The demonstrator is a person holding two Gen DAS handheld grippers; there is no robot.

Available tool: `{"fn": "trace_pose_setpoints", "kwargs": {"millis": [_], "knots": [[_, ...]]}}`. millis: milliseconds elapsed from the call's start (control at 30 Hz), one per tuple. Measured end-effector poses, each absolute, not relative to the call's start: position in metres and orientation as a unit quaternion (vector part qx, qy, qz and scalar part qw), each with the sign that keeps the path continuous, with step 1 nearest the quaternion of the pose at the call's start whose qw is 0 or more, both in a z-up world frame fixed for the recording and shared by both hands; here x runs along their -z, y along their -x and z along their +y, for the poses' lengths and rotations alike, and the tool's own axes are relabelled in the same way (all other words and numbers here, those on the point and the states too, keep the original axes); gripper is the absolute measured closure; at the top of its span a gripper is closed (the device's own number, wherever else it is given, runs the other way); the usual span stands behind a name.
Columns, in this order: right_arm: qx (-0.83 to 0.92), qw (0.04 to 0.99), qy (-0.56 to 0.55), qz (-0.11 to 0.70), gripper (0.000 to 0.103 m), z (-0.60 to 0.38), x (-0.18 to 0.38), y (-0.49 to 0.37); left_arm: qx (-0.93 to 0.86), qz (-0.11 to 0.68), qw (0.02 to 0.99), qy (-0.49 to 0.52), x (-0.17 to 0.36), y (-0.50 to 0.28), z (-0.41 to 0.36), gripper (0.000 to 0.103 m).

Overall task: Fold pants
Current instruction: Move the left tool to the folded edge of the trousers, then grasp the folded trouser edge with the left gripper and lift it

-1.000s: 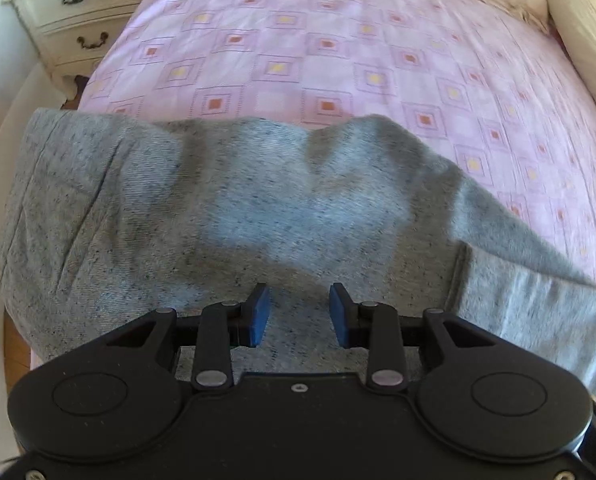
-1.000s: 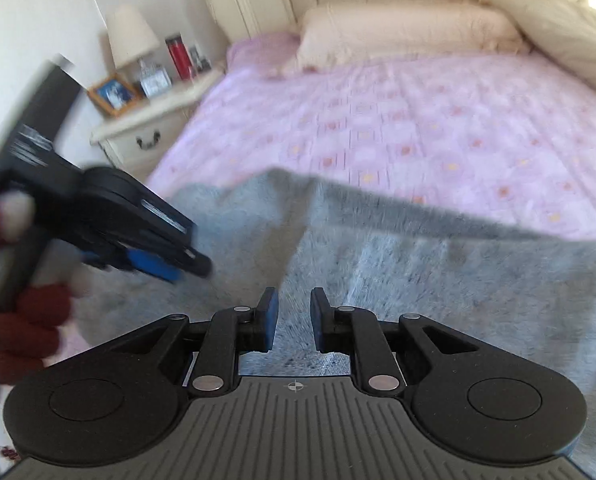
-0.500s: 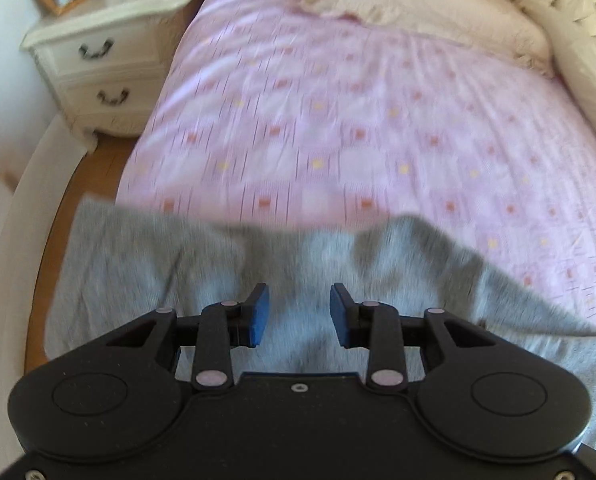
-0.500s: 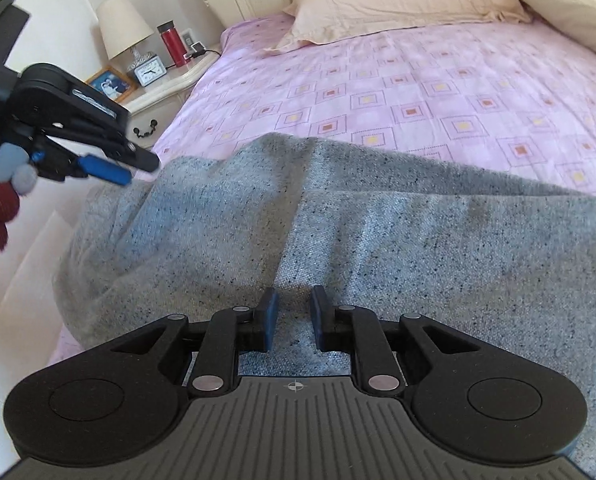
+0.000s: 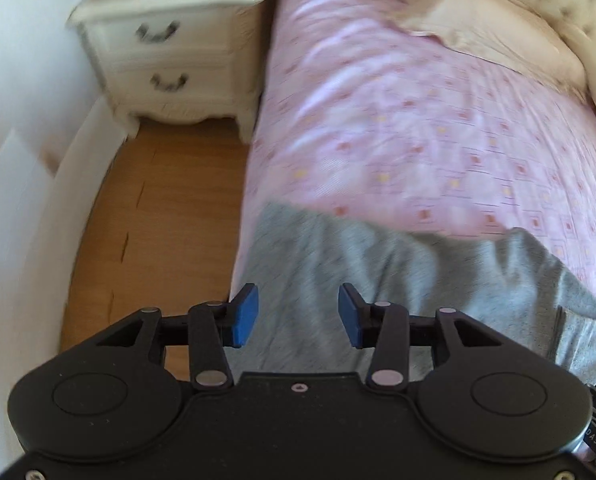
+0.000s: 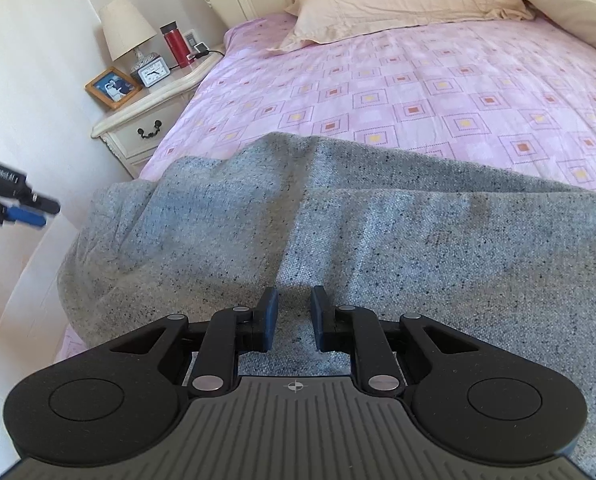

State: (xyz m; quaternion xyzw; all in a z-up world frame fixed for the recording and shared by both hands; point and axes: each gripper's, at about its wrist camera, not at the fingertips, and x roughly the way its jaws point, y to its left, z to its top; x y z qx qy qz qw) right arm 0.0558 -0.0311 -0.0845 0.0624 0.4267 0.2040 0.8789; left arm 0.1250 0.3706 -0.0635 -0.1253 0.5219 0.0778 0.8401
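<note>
Both claws, left (image 5: 298, 316) and right (image 6: 294, 318), agape over gray pants (image 6: 377, 232) (nothing gripped)

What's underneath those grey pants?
The grey pants lie on a bed with a pink patterned sheet, which shows beyond their far edge. Anything directly beneath the fabric is covered.

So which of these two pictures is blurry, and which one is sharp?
Left wrist view: smeared by motion, with the nightstand and bedsheet pattern streaked and the pants soft. Right wrist view: sharp, with crisp weave on the pants and a readable clock.
</note>
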Motion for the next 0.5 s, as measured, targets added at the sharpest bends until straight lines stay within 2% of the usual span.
{"fn": "trace_pose_setpoints", "kwargs": {"millis": [400, 500], "knots": [[-0.208, 0.884, -0.033, 0.416, 0.085, -0.026, 0.085, -0.054, -0.051, 0.586, 0.765, 0.262, 0.145, -0.084, 0.378, 0.050], [-0.208, 0.885, -0.033, 0.415, 0.085, -0.025, 0.085, -0.054, -0.062, 0.580, 0.763, 0.279, 0.153, -0.083, 0.373, 0.045]]}}
